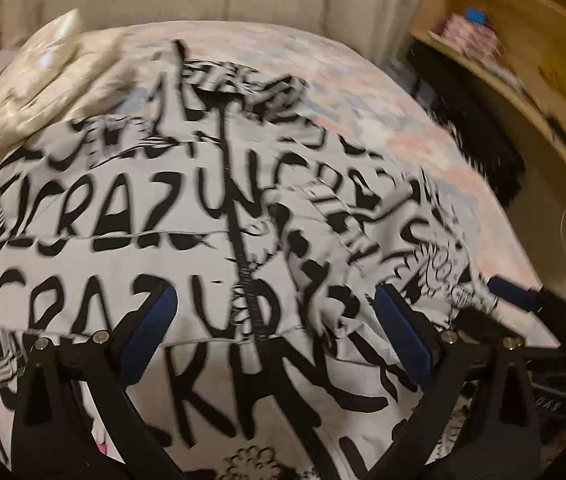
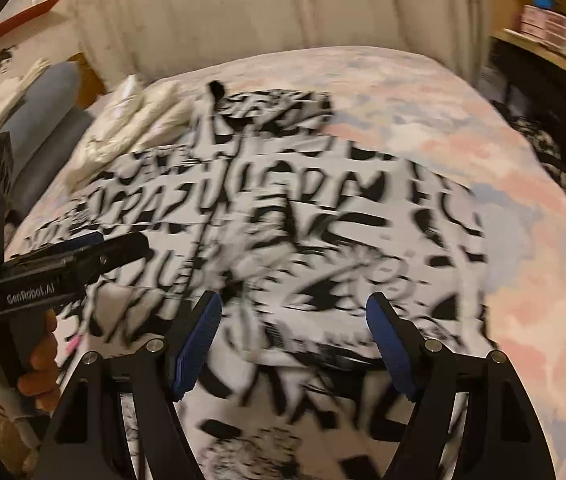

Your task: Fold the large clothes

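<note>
A large white jacket [image 1: 187,248] printed with black lettering lies spread on the bed, its black zipper [image 1: 239,240] running up the middle. It also shows in the right wrist view [image 2: 323,232]. My left gripper [image 1: 275,320] is open and empty, its blue pads wide apart just above the jacket's lower middle. My right gripper [image 2: 293,320] is open and empty above the jacket's right side. The left gripper [image 2: 83,248] shows at the left of the right wrist view, held by a hand. A blue fingertip of the right gripper [image 1: 511,292] shows at the jacket's right edge. Both views are blurred.
The bed [image 1: 383,92] has a pink and blue patterned cover. A cream quilt [image 1: 55,80] is bunched at its far left. A wooden shelf unit [image 1: 523,60] stands to the right, with dark fabric [image 1: 483,152] beside the bed. A curtain [image 2: 283,8] hangs behind.
</note>
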Available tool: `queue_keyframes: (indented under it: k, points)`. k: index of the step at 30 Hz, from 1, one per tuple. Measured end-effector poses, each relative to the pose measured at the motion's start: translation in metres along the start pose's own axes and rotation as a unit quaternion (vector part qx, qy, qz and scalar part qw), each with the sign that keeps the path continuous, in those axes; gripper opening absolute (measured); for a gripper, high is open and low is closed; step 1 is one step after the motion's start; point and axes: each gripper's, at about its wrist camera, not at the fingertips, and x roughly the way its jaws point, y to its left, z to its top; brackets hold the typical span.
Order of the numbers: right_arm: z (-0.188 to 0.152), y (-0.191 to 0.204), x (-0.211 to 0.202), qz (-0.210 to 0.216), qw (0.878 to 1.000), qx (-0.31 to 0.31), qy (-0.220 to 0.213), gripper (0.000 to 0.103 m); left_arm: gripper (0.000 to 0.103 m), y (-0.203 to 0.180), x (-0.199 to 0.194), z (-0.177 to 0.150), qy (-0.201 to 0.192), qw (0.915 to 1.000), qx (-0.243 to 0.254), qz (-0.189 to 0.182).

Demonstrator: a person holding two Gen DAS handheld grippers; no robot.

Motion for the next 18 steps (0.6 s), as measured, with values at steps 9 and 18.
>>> queue_keyframes:
  k: [9, 18]
  points:
    - [-0.02, -0.036, 0.01, -0.005, 0.999, 0.05, 0.002, 0.076, 0.098, -0.063, 0.073, 0.016, 0.049, 0.9935, 0.09, 0.05]
    - [-0.026, -0.043, 0.012, -0.006, 0.998, 0.065, 0.007, 0.075, 0.046, -0.077, 0.113, 0.016, 0.093, 0.9865, 0.111, 0.076]
